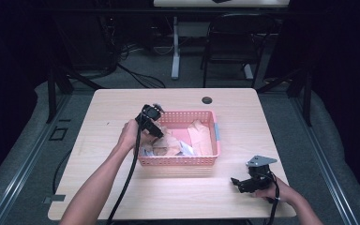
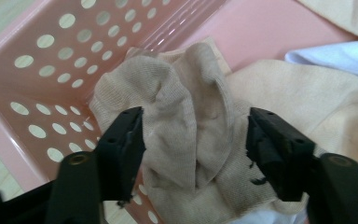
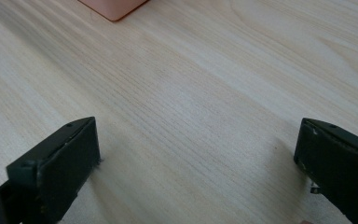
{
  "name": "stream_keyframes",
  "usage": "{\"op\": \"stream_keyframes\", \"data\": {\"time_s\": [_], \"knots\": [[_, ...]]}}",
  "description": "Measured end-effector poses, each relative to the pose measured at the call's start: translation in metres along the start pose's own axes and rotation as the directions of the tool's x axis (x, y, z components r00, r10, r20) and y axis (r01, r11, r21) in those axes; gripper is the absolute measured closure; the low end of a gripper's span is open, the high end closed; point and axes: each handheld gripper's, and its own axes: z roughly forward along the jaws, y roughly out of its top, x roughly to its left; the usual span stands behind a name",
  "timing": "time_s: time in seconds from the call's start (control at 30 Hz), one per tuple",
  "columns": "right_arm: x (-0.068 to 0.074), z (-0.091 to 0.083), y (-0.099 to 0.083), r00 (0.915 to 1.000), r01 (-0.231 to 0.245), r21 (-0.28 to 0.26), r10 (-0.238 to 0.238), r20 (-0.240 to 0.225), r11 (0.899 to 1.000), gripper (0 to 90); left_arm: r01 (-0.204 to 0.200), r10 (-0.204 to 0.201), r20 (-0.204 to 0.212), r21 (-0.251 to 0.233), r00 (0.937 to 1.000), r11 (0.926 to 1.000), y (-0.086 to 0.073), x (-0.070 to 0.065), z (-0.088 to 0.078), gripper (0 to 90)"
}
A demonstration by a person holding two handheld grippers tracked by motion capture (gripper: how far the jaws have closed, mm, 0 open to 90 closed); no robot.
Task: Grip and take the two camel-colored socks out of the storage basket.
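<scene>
- Left tool (image 2: 193, 140): jaws about half apart, set either side of a raised fold of beige sock (image 2: 182, 126); the pads stand just beside the knit and do not visibly press it. In the high view this tool (image 1: 151, 123) reaches down over the near-left corner of the basket.
- Step in hand, as judged: closing on the sock to pick it out of the basket; grip not yet made.
- Next move, as judged: bring the jaws together on the bunched fold alone, clear of the cloth beneath and of the basket wall, then lift straight up.
- Right tool (image 3: 196, 182): jaws wide apart, nothing between them, held low over bare table (image 3: 200, 93); in the high view it (image 1: 243, 183) sits at the near-right of the table, well apart from the basket.
- Basket (image 1: 178, 161): pink plastic, perforated walls, at the middle of the table.
- Contents: the beige sock against the near-left corner wall; further beige cloth (image 2: 307, 105) beside and partly under it; a white piece (image 2: 340, 53) beyond; exact count of items cannot be told.
</scene>
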Motion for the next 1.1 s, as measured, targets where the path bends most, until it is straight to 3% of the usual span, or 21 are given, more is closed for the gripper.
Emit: {"op": "stream_keyframes", "data": {"time_s": [0.2,0.4,0.43,0.57,0.87,1.1], "knots": [[0.0,0.0,0.0,1.0,0.0,0.0,0.0,0.0,1.0,0.0,0.001,-0.001,0.001,0.018,1.0,0.9998,-0.002,0.0,0.006,52.3],[0.0,0.0,0.0,1.0,0.0,0.0,0.0,0.001,1.0,0.0,0.008,-0.008,-0.005,0.011,1.0,0.9999,-0.005,0.0,0.008,67.8],[0.0,0.0,0.0,1.0,0.0,0.0,0.0,0.0,1.0,0.0,0.009,-0.009,-0.004,0.007,0.9999,0.9999,-0.006,0.001,0.008,73.6],[0.0,0.0,0.0,1.0,-0.002,-0.001,0.002,0.001,1.0,0.0,0.025,-0.025,0.018,-0.011,0.9995,0.9996,-0.01,0.003,0.009,83.5],[0.0,0.0,0.0,1.0,-0.002,-0.002,0.002,0.001,1.0,0.0,0.038,-0.035,0.039,-0.095,0.9986,0.9947,-0.018,0.008,-0.008,85.8],[0.0,0.0,0.0,1.0,0.0,0.001,0.0,0.001,1.0,0.0,0.03,-0.026,0.025,-0.168,0.9993,0.9853,-0.025,0.009,-0.032,85.8]]}}
